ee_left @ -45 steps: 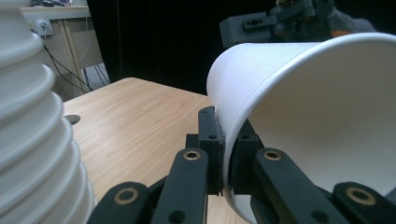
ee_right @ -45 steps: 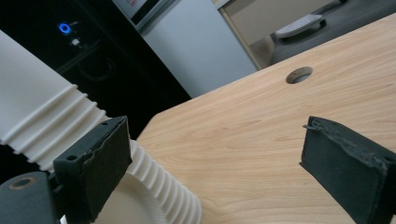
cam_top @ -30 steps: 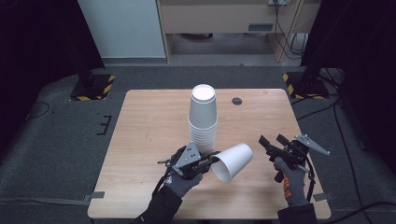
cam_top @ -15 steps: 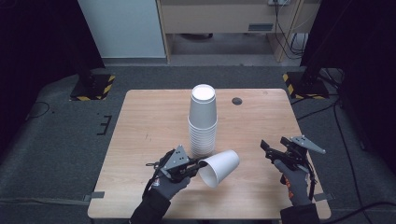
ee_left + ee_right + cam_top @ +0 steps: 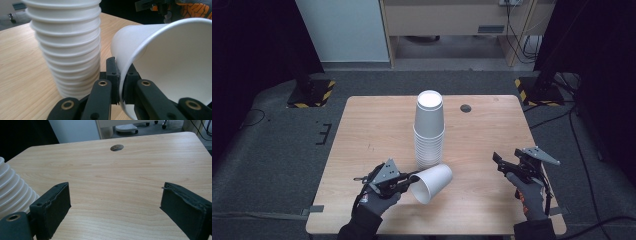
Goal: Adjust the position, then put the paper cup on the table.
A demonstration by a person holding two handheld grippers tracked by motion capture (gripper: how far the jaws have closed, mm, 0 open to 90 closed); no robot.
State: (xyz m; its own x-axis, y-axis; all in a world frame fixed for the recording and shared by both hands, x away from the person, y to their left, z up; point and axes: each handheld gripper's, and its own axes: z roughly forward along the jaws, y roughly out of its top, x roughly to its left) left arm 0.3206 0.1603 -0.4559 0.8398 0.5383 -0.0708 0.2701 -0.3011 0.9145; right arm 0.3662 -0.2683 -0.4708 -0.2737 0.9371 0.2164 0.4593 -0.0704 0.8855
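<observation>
Table (image 5: 372,125) of light wood carries an inverted stack of white paper cups (image 5: 429,131) near its centre, bases up, rims nested at the bottom. Left gripper (image 5: 409,178) sits at the near left of the table, held in a gloved left hand (image 5: 377,197), with its jaws pinched on the rim of a single white paper cup (image 5: 432,183). In the left gripper view the two black jaws close on the cup wall (image 5: 160,62), one pad inside the mouth and one outside, with the stack (image 5: 67,47) just beside the held cup on the left. The held cup lies tilted on its side, mouth toward the near edge and the gripper, base pointing away to the right (whether its lower side touches the tabletop or hangs just above it is hard to tell from the high view). It is immediately in front of the stack's foot, close to it or touching. Right gripper (image 5: 498,162) is held over the near right part of the table in a gloved right hand (image 5: 528,192), well apart from the cups. Its jaws stand wide apart with nothing between them; the right gripper view (image 5: 113,220) shows bare wood between the two pads, the stack's rims (image 5: 15,192) at the left edge, and a round cable hole (image 5: 116,147) in the tabletop farther off.
</observation>
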